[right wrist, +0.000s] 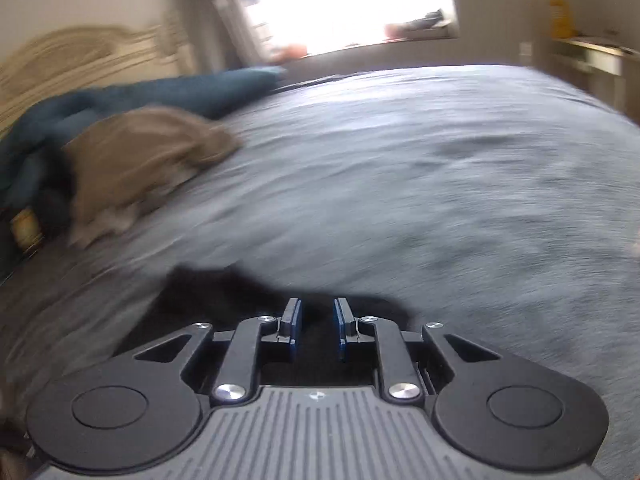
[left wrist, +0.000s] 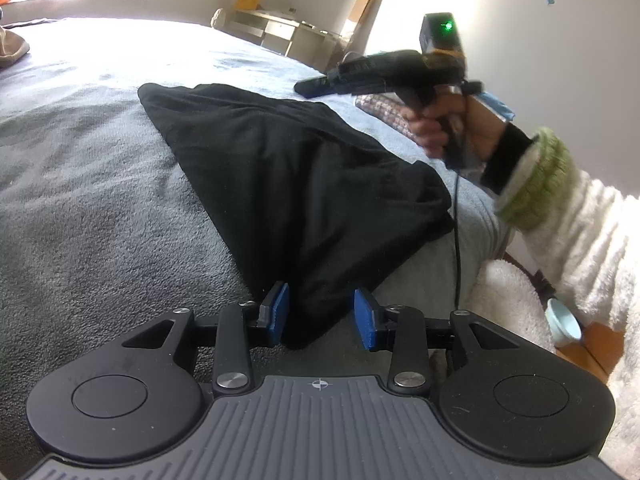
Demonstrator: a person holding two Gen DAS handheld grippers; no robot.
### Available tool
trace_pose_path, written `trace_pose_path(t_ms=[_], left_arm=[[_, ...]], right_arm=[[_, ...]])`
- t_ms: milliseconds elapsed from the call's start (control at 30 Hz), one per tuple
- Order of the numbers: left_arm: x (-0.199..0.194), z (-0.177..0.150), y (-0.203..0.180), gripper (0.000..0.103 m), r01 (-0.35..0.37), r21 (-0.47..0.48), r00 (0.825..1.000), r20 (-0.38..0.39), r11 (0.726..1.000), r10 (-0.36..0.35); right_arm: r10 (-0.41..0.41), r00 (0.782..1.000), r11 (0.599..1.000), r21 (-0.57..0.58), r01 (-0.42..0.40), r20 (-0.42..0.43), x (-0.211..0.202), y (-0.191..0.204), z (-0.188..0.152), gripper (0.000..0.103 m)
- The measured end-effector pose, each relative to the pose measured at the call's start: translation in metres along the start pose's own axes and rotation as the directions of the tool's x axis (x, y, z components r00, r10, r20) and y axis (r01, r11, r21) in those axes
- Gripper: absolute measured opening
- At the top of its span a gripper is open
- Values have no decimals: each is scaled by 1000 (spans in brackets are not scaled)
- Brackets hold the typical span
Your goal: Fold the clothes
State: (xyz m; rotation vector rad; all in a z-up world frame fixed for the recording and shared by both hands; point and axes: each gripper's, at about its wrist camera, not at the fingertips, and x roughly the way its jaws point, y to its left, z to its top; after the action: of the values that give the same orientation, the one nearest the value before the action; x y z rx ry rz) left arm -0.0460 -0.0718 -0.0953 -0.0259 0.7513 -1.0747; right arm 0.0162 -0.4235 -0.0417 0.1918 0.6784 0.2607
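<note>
Left wrist view: the left hand-held gripper [left wrist: 321,317] sits low over the bed [left wrist: 92,184], its blue pads spread part way with the near corner of the black garment [left wrist: 288,184] lying between them. A gap shows at the right pad, so I judge the cloth is not pinched. The garment lies on the grey cover as a rough triangle; its long axis runs from this near corner away and to the left, toward a far tip, with a bunched edge off to the right.

The right hand-held gripper [left wrist: 308,87] hangs above the garment's far right side, gripped by a hand [left wrist: 444,128] in a white fleece sleeve [left wrist: 580,232]. From its own blurred camera, the right hand-held gripper [right wrist: 318,322] has jaws only narrowly apart, with black cloth showing beneath and between the pads; I cannot tell whether they press on it.

The left one is nearer to a corner and better placed to grasp; the right would probably need to drop to the far or right edge so both can carry the fold along the long axis.

No containers hold clothes here. A tan garment [right wrist: 148,160] and a teal one [right wrist: 140,96] lie heaped at the bed's far side, well apart from the black one.
</note>
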Motion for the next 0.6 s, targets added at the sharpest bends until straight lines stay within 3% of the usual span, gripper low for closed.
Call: trace_pose_path(t_ms=[33,100,200,267,367,467,533,600], left_arm=[[0,0,0,37,-1,-4,1000,-1,1000,1],[1,1,0,37,-5,-11,1000,-4,1000,5],[3,4,-1,37,-13,-11,1000,-12,1000,13],[5,6,-1,38,-18,-4,1000,-19,1000,18],[7,8,-2,39,-26,16,999,-24,1000,26],[7,8,-4,40,-29,21,999,-25,999,30],[7,7,-3,40,-29,15,999,-21,999,29],[6,6,-3,40,-25,6,1000,-15,1000,25]], right_arm=[[20,999,1000,-14,-21,-30,4,6,-4,19],[-37,997,999,-29,35,-74,11,5,-12,19],[-150,989,985,91,150,-10,-8,-24,-14,5],[-204,978,968,158,194,48,-31,-33,-16,15],[-60,995,992,116,51,81,-62,-18,-26,16],[72,997,997,-23,-71,16,-68,22,-44,22],[53,997,994,-88,-58,-59,-62,35,-61,23],[-60,993,993,-106,49,-103,-60,27,-75,17]])
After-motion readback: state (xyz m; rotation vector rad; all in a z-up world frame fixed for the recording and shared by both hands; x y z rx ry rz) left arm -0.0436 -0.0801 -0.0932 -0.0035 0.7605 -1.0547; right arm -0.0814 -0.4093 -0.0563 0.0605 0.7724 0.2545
